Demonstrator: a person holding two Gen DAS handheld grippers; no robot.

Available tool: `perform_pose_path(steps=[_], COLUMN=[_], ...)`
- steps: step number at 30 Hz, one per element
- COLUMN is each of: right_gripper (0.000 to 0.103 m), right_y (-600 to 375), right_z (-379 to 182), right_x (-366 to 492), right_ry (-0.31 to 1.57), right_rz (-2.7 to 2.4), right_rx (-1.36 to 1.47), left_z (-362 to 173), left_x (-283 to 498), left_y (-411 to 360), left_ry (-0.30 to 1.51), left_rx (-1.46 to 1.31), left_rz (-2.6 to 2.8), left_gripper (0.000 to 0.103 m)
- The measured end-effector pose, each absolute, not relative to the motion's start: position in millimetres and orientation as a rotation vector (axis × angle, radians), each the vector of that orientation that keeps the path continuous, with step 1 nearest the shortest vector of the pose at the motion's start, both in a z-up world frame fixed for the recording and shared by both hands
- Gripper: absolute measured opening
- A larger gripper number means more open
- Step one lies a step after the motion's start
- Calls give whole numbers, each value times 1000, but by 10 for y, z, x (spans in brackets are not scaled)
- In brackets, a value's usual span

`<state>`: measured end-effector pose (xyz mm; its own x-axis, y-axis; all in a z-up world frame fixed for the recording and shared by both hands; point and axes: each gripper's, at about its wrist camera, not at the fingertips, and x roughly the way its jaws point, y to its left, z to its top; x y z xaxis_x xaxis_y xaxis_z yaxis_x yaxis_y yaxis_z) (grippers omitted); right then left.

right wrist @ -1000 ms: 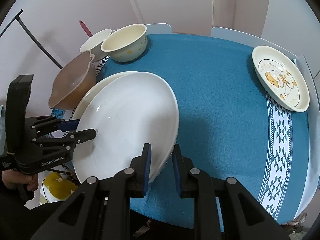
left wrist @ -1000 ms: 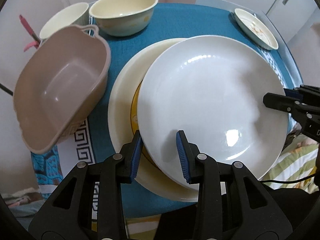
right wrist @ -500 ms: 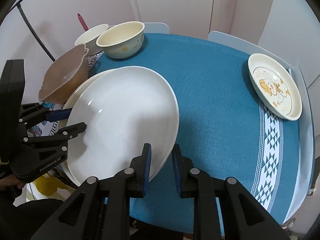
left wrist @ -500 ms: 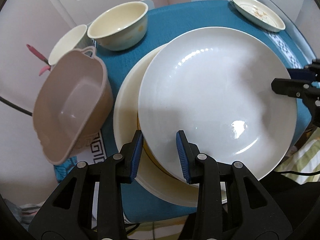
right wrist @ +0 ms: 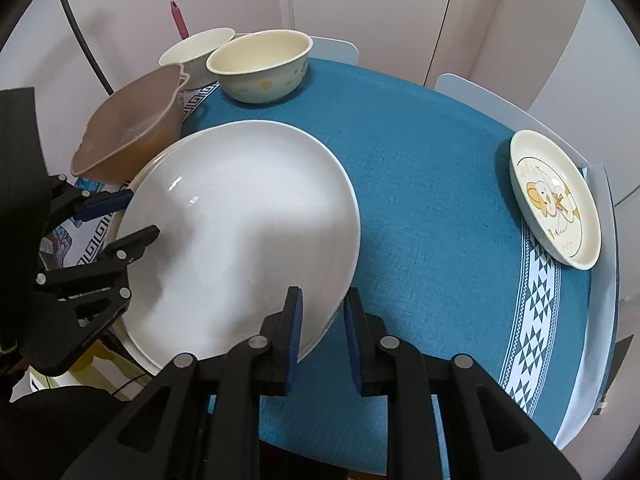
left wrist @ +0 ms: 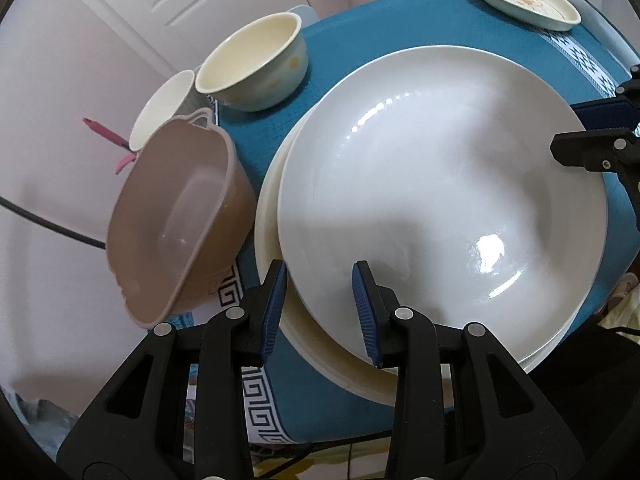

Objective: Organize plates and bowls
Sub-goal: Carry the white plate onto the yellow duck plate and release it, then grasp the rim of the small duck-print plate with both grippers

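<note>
The right tool (right wrist: 322,320) is closed on the near edge of the white plate (right wrist: 240,232), one pad above the rim and one under it. The left tool (left wrist: 320,304) grips the opposite edge of the same plate; its pads stand wider because they also take in the rim of the cream plate (left wrist: 272,216) directly below. So the white plate is held from two sides, lying on the cream plate at the near left part of the surface (right wrist: 420,184), which is covered with a blue cloth.

Just beside the plates on the left stands a brown plastic basin (left wrist: 172,232), its wall very close to the cream plate's edge. Behind it are a cream bowl with yellow dots (right wrist: 260,66) and a white cup (right wrist: 196,50), touching each other, and a pink stick (right wrist: 179,20) rises behind the cup. Well apart, at the far right edge, lies a small cream plate with a cartoon animal (right wrist: 554,204).

The white plate is large, round, glossy and plain, with light reflections on it.
</note>
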<state>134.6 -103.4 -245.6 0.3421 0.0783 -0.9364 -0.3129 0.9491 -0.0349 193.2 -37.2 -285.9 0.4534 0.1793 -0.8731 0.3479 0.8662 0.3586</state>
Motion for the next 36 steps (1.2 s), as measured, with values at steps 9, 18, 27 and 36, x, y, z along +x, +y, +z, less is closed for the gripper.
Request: perform_pose_path(steps=[9,18,27,36], right_gripper=[19,19,19,102], right_y=[-910,-919,-1158,-1637], right_z=[-2482,-2481,-2069,-1503], right_x=[1340,1316,1294,1075], right_ry=[1191,1181,1088,927], right_rz=[260,262,241,119], right_rx=[-281,-274,-106,119], left_z=[-2859,-2834,-2261,-1460], left_x=[1841,1810,1830,1874], left_y=[-373,-332,-230,-403], left_ry=[1092,1089,986,786], left_rx=[575,543,426,325], left_rz=[-71,-85,-127,-314], left_gripper=[31,31,39,103])
